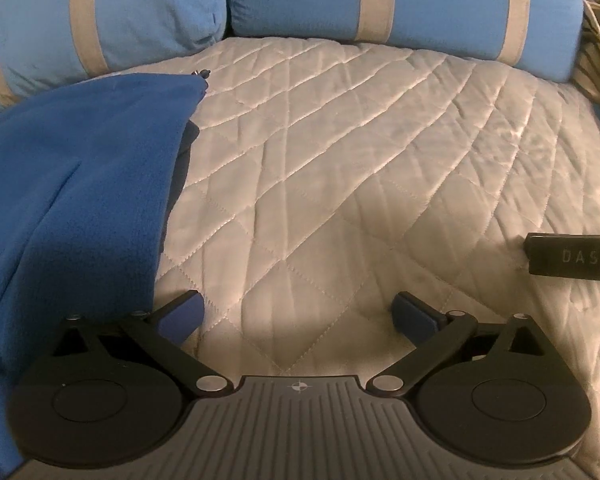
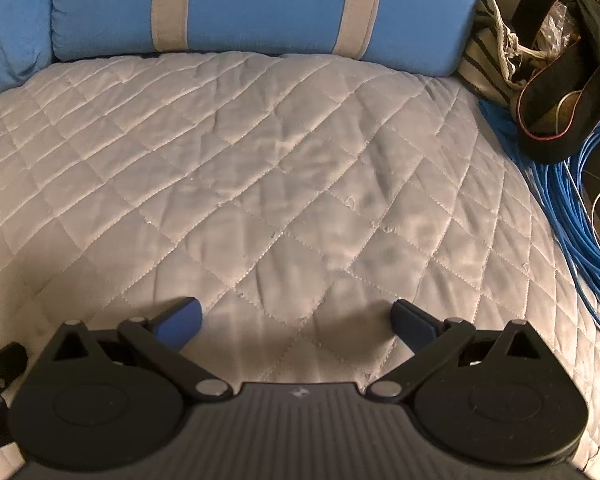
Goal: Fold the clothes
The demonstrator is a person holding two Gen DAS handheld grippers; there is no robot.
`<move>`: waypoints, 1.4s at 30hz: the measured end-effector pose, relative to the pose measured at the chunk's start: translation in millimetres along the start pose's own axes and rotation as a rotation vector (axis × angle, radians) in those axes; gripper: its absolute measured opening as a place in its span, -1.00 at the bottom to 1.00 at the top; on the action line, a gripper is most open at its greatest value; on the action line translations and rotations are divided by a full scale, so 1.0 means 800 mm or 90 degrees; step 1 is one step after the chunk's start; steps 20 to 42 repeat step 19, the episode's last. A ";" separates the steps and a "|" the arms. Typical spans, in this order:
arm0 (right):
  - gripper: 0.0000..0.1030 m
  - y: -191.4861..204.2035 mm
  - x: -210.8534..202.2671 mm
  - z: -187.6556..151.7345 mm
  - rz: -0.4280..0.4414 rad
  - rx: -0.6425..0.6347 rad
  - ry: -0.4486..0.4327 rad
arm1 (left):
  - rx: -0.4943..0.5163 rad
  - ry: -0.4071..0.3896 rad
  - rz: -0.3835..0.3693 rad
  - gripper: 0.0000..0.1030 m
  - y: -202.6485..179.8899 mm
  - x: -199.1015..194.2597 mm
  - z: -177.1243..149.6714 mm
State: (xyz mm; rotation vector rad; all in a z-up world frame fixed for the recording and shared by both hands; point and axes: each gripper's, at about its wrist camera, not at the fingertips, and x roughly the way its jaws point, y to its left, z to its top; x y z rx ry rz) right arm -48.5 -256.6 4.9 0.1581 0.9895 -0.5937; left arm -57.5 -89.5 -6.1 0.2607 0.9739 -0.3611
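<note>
So on the far left there's a blue fleece (image 1: 80,184) lying on the quilt (image 1: 340,140), looks like it's already folded over into a neat-ish slab, so I'd guess that piece is about done, can't see any other clothes waiting. The left gripper (image 1: 298,314) sits just right of the fleece, jaws spread wide, nothing in them, only bare quilt underneath. Over to the right, the right gripper (image 2: 296,320) is the same deal, wide open and empty. Cables (image 2: 580,220) piled past the edge.

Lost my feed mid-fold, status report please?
Left claw open, empty. Right claw open, empty. Blue fleece garment lies on the quilted cover, left of left claw. Nothing blocking.
</note>
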 end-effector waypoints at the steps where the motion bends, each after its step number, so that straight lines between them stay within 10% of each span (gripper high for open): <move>1: 1.00 0.000 0.000 0.000 0.000 0.000 -0.002 | -0.002 0.005 -0.001 1.00 0.001 0.000 0.001; 42: 1.00 0.000 0.005 0.001 -0.002 -0.005 -0.010 | -0.029 0.042 0.005 1.00 0.001 0.006 0.011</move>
